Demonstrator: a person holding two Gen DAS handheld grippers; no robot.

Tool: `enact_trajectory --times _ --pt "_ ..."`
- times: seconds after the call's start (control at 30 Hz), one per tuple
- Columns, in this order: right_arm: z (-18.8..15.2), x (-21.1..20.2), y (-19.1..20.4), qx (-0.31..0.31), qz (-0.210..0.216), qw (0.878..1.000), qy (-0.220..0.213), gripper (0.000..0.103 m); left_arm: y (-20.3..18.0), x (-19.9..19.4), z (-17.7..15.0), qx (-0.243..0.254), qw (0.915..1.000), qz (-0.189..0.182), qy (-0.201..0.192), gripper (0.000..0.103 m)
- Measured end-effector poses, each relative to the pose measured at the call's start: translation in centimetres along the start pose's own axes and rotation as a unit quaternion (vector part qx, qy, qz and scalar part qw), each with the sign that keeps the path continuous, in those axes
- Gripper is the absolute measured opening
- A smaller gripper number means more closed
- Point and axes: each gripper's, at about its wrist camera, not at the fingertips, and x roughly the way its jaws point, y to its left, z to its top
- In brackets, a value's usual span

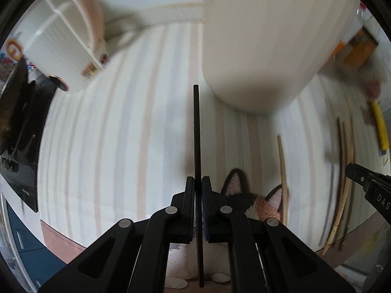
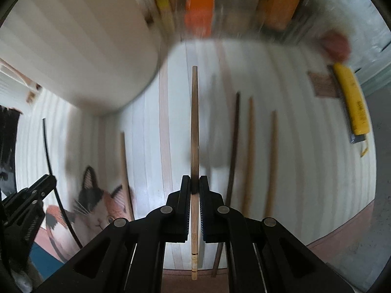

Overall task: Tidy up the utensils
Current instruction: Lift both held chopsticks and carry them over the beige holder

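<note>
Above the striped surface (image 2: pixel 305 146), each hand-held gripper is clamped on one chopstick, the left (image 1: pixel 198 183) on a black stick (image 1: pixel 197 131), the right (image 2: pixel 194 183) on a wooden stick (image 2: pixel 194 122), while four more sticks (image 2: pixel 249 151) remain loose at centre right, and the holder (image 1: pixel 61 44) at upper left looks empty.

The desk's cloth (image 1: pixel 122 131) is white with pale pink, beige and grey stripes, edged in dusty pink, and bears a calico cat print (image 2: pixel 97 207) in black, white and orange. The left gripper (image 1: pixel 198 183) is black and holds a black chopstick (image 1: pixel 197 131); the right gripper (image 2: pixel 194 183), also black, holds a light brown wooden chopstick (image 2: pixel 194 122) with dark bands near its end. A cream cylinder (image 1: pixel 256 36) stands by. The utensil holder (image 1: pixel 66 41) is white with a pink rim. A tool with a yellow handle (image 2: pixel 353 102) lies beside brown chopsticks (image 2: pixel 250 151).
</note>
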Motion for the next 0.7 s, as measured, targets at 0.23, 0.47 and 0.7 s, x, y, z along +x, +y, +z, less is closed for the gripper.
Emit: enact_trajectory --times 0.23,0.47,0.7 --pt "-0.3 -5.1 0.0 0.003 0.015 0.996 -0.083 0.007 1.2 -5.4 0.7 -0.028 0.9972 0.003 -0.069 0.003" --pt "0.6 -9.9 -0.8 0.016 0.046 0.988 -0.144 0.007 2.3 -11.4 1.1 -0.058 0.9893 -0.027 -0.131 0.002" --pt "3.0 -15.1 -0.5 0.032 0.103 0.975 -0.193 0.007 3.6 -16.4 3.1 -0.074 0.9771 -0.066 -0.188 0.002"
